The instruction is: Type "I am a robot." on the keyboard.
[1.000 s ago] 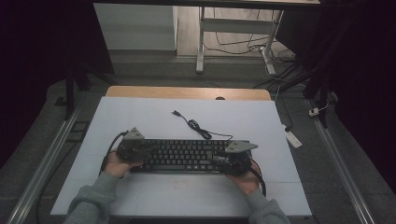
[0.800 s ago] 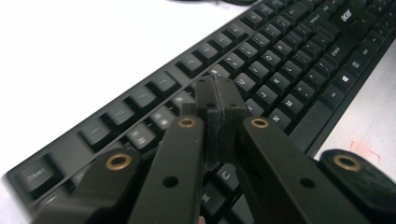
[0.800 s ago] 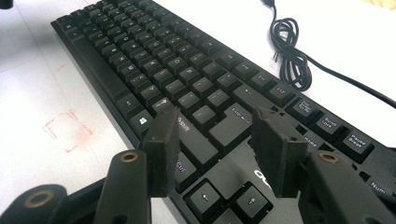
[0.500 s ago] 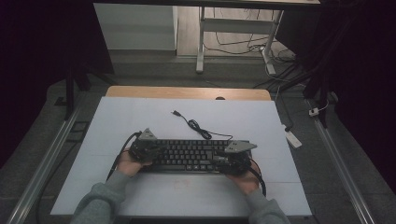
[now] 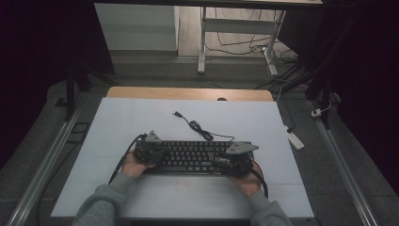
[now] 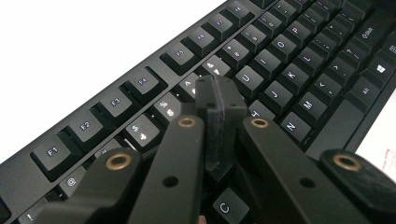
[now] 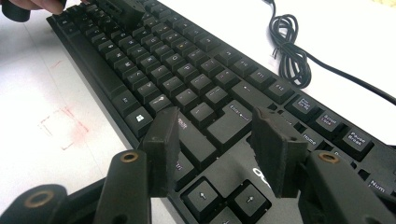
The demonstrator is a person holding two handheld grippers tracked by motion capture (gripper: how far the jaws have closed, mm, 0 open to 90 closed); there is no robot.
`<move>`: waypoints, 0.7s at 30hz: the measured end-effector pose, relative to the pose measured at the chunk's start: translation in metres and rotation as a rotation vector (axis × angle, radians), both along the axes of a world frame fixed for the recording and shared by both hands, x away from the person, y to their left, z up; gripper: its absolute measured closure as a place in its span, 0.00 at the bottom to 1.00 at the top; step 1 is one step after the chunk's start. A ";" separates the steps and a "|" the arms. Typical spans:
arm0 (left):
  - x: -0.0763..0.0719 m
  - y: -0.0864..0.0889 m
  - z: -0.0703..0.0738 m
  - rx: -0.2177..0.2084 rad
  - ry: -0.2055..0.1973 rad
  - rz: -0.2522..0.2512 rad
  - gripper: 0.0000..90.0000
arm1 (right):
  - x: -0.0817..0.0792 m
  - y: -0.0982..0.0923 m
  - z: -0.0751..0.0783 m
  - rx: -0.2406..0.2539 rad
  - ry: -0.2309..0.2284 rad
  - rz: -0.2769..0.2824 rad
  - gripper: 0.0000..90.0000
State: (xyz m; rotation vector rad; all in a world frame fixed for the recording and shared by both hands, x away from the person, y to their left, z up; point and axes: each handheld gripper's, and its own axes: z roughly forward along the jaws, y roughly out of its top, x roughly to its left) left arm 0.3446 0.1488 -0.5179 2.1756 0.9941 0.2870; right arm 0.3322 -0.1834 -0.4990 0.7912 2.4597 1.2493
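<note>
High view: black keyboard (image 5: pixel 193 157) flat on the white table (image 5: pixel 141 117), cord (image 5: pixel 197 127) curling away behind. Left gripper (image 6: pixel 219 100) over the left keys, jaws pressed together, nothing between. Right gripper (image 7: pixel 215 140) over the right end, jaws spread, holding nothing.

The keyboard (image 5: pixel 195 157) is black with pale key legends, and its coiled cable (image 5: pixel 197 126) is black. The worktop (image 5: pixel 141 117) is white, with a faint red square mark near its front edge and a bare wooden strip at its far edge. Sleeves (image 5: pixel 101 207) are grey.
</note>
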 end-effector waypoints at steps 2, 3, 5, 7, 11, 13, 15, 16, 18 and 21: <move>0.000 0.000 -0.001 0.002 -0.001 0.002 0.99 | 0.000 0.000 0.000 0.000 0.000 0.000 0.58; 0.000 -0.001 -0.001 0.003 -0.001 0.003 0.99 | 0.000 0.000 0.000 0.000 -0.001 0.000 0.58; 0.001 -0.001 -0.002 0.002 0.000 0.004 0.99 | 0.000 0.000 0.000 0.001 -0.001 -0.001 0.58; 0.001 0.000 -0.002 0.004 -0.002 0.010 0.99 | 0.000 0.000 0.000 -0.002 0.000 -0.002 0.58; 0.001 -0.001 -0.003 0.005 0.000 0.010 0.99 | 0.000 0.000 0.000 0.000 0.000 0.001 0.58; 0.001 -0.002 -0.004 0.017 0.004 0.001 0.99 | 0.000 0.000 0.000 0.001 0.001 -0.001 0.58; 0.001 -0.002 -0.005 0.013 0.001 0.002 0.99 | 0.000 0.000 0.000 -0.002 0.000 -0.001 0.58; 0.001 -0.002 -0.004 0.013 -0.003 0.005 0.99 | 0.000 0.000 0.000 -0.002 -0.001 -0.001 0.58; -0.001 -0.002 -0.002 0.003 -0.015 0.007 0.99 | 0.000 0.000 0.000 0.003 0.000 0.000 0.58; -0.004 0.001 0.004 -0.031 -0.040 0.007 0.96 | 0.000 -0.001 0.001 0.008 -0.003 -0.002 0.58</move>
